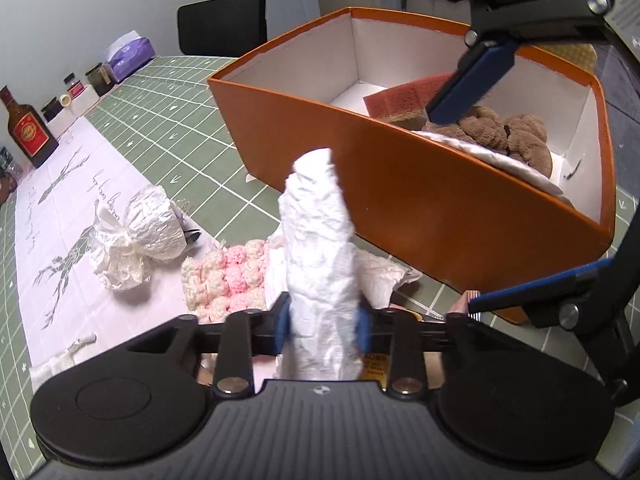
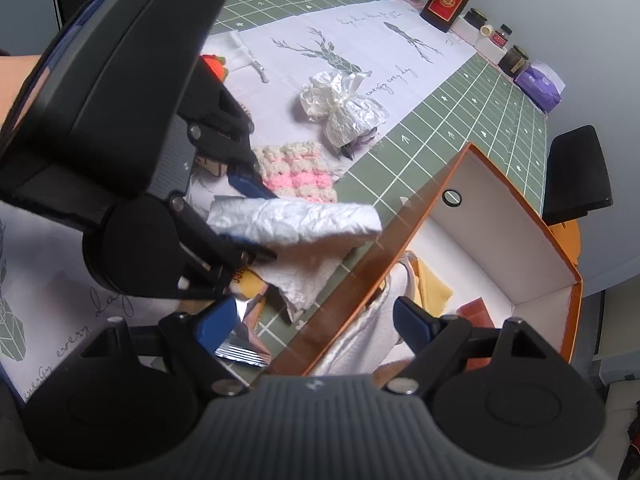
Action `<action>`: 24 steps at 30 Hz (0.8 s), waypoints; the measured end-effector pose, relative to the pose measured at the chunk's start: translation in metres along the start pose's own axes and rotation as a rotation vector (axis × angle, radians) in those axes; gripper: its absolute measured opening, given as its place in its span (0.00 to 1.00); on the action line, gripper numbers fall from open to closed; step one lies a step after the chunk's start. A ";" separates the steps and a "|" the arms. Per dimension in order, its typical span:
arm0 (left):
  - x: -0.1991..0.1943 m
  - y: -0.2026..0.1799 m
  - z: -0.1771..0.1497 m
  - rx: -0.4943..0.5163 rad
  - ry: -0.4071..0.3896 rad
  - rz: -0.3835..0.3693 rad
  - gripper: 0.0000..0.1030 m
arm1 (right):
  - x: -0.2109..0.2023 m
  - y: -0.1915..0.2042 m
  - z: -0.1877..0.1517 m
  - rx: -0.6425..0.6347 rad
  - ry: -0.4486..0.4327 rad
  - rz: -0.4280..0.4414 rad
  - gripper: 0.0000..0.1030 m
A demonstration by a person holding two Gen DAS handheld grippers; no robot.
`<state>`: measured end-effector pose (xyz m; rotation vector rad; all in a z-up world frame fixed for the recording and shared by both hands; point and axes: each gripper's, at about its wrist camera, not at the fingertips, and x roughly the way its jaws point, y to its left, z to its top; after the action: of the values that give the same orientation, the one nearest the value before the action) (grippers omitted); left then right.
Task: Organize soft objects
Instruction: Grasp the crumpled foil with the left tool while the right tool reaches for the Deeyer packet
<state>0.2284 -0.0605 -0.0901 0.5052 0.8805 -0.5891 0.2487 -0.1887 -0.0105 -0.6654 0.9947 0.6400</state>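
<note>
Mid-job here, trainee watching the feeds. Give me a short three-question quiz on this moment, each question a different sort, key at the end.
1. True or false: the left gripper is shut on the white paper roll.
2. Multiple choice: where does the brown plush lie? A) on the white deer-print cloth B) inside the orange box C) beside the liquor bottle
3. Fill in: the right gripper is ____, its fingers straddling the box's near wall.

Key
1. True.
2. B.
3. Open; it holds nothing.
</note>
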 end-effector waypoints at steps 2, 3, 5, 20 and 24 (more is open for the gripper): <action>-0.002 0.001 -0.002 -0.012 -0.010 0.003 0.16 | 0.000 0.002 0.000 -0.001 -0.003 0.006 0.82; -0.003 0.000 -0.002 -0.011 -0.016 0.014 0.15 | 0.000 0.003 0.000 -0.004 -0.005 0.007 0.82; -0.008 -0.002 -0.002 -0.004 -0.043 0.049 0.13 | -0.001 0.007 0.000 -0.010 -0.012 0.006 0.82; -0.099 -0.001 -0.033 -0.157 -0.144 0.106 0.13 | -0.019 0.051 -0.005 0.085 -0.129 0.095 0.81; -0.111 0.006 -0.058 -0.231 -0.135 0.123 0.13 | -0.005 0.065 -0.004 0.109 -0.131 0.089 0.80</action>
<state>0.1441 0.0095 -0.0297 0.3042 0.7719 -0.3980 0.1963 -0.1518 -0.0206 -0.4797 0.9335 0.6935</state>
